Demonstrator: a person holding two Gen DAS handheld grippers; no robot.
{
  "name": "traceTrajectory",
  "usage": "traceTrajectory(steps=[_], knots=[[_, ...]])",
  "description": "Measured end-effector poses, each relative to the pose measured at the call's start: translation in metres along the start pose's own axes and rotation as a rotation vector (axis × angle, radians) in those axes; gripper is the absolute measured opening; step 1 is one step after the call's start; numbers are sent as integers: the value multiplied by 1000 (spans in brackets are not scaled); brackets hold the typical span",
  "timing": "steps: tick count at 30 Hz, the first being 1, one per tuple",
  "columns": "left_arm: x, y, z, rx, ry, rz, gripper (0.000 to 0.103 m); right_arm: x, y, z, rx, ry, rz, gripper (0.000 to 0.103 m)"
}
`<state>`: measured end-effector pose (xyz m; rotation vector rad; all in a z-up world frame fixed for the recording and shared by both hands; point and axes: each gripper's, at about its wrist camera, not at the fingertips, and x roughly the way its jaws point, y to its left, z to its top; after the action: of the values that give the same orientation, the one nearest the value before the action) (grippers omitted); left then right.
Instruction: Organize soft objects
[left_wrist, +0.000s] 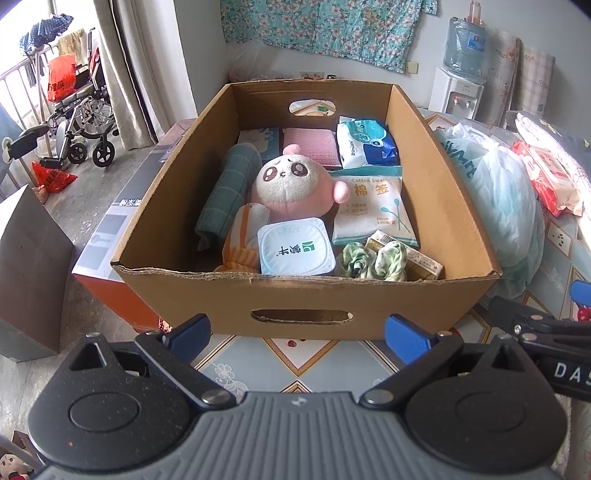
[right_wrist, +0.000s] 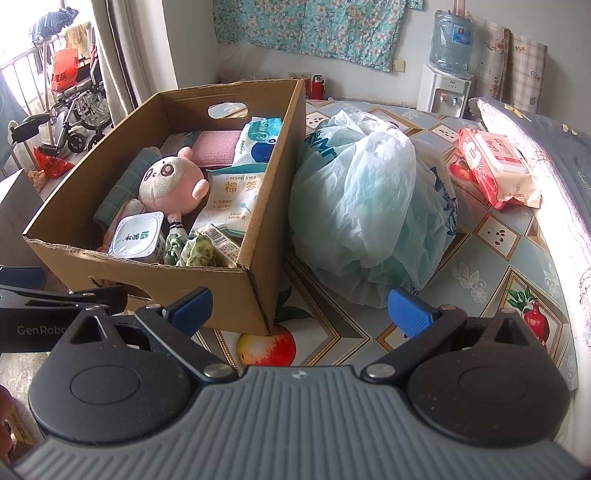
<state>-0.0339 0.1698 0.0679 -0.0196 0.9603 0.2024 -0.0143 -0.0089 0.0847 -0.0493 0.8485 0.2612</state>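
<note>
An open cardboard box stands on the patterned table and also shows in the right wrist view. In it lie a pink plush toy, a rolled green towel, a pink cloth, a cotton swab pack, a wipes pack, a white tub and green scrunchies. My left gripper is open and empty, in front of the box's near wall. My right gripper is open and empty, near the box's right corner and a stuffed plastic bag.
A red wipes pack lies on the table at the far right beside folded bedding. A water dispenser stands at the back wall. A wheelchair and boxes are on the floor to the left.
</note>
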Motion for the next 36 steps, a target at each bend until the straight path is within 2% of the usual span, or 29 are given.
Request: traceTrajectory(steps=[36], knots=[[0, 2, 1, -9, -2, 3, 101, 0, 4, 4, -10, -2, 3, 102]])
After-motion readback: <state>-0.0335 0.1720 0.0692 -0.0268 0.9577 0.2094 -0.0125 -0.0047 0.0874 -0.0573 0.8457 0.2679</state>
